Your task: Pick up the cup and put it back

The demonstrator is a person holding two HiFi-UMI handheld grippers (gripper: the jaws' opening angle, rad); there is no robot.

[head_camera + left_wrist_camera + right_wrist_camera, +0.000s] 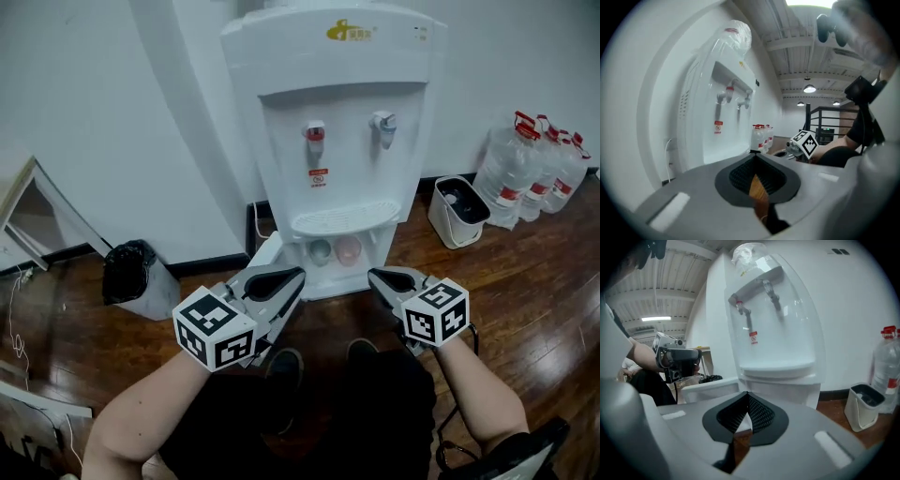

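Observation:
Two small cups stand side by side in the low open shelf of the white water dispenser (333, 112): a grey-blue cup (320, 250) and a pink cup (349, 249). My left gripper (298, 274) hangs in the air in front of the shelf, a little left of the cups, its jaws together with nothing between them. My right gripper (372, 274) is level with it on the right, shut and empty. Neither touches a cup. In the left gripper view the left gripper (753, 154) faces the dispenser's side; in the right gripper view the right gripper (747, 393) faces its front. The cups are hidden in both gripper views.
A bin lined with a black bag (131, 277) stands left of the dispenser. A white bucket (457, 211) and several large water bottles (530, 169) stand at its right on the wood floor. The person's shoes (286, 361) are just below the grippers.

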